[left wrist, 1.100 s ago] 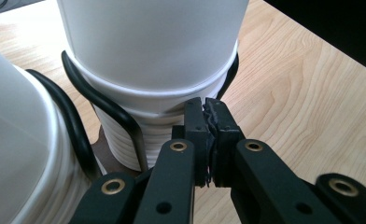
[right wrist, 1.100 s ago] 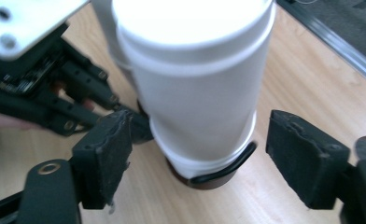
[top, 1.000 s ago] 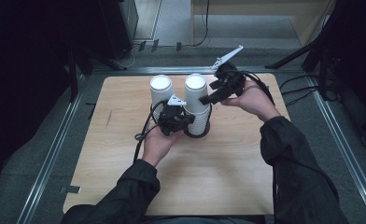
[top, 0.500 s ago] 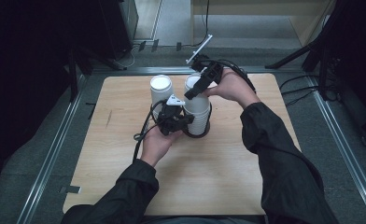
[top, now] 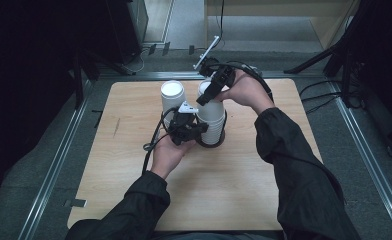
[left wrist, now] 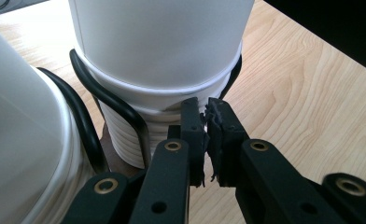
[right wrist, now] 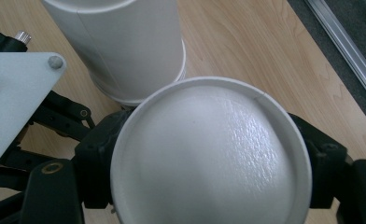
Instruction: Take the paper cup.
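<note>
White paper cups stand nested in a stack (top: 211, 125) mid-table; the left gripper (top: 196, 131) pinches its lower rims with jaws closed. Farther on, the right gripper (top: 207, 95), jaws just closing, clasps the top cup (right wrist: 209, 154), not yet lifted free. Beyond stands another stack (top: 172, 97).

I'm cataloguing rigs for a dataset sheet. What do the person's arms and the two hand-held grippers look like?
Both arms wear dark long sleeves. The left hand-held gripper is black, with brass-coloured rivets at its jaw linkages and ragged dark pads; a black cable trails from it and a pale grey three-cornered plate sits on top. The right hand-held gripper is black too, with a black cable.
</note>
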Demonstrator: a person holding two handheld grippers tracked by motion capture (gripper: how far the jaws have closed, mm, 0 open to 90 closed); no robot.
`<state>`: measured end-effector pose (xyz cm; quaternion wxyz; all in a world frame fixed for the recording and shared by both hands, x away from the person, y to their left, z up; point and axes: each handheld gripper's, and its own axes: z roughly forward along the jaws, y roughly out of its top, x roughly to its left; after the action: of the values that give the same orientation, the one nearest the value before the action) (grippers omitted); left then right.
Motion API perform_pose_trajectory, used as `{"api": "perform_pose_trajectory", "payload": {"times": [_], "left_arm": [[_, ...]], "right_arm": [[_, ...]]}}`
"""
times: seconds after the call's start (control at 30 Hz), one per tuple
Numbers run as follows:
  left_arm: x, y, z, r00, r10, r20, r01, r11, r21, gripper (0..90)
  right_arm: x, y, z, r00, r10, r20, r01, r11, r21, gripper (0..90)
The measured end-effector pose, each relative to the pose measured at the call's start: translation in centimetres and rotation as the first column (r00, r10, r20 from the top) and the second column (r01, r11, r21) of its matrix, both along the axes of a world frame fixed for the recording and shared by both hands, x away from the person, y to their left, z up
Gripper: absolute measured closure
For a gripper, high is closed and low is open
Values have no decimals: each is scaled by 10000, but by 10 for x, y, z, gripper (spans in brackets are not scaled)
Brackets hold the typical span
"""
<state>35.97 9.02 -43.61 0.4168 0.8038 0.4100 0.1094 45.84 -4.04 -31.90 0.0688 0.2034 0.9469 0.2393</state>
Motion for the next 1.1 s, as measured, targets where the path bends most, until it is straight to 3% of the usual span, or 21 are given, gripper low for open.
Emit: {"api": "perform_pose_trajectory", "payload": {"times": [0.3, 0.37, 0.47, 0.57, 1.1], "left_arm": [[0, 0, -1, 10000, -23, 12, 23, 10000, -50, 844], [1, 0, -1, 10000, -19, 2, 19, 10000, -45, 837], [1, 1, -1, 10000, -4, 21, 4, 10000, -47, 833], [2, 2, -1, 10000, 13, -89, -14, 9999, -138, 829], [0, 5, 1, 9994, -234, -247, 224, 9990, -392, 773]], "right_arm": [[0, 2, 4, 9999, 89, 77, -88, 9999, -101, 251], [-1, -2, 15, 9997, -171, 155, 165, 9989, 431, 256], [-2, -3, 25, 9999, -65, 91, 63, 9995, 316, 254], [-4, -6, 37, 9999, -124, 77, 120, 9986, 516, 254], [-23, -22, 97, 9991, -124, 406, 96, 9977, 678, 254]]}}
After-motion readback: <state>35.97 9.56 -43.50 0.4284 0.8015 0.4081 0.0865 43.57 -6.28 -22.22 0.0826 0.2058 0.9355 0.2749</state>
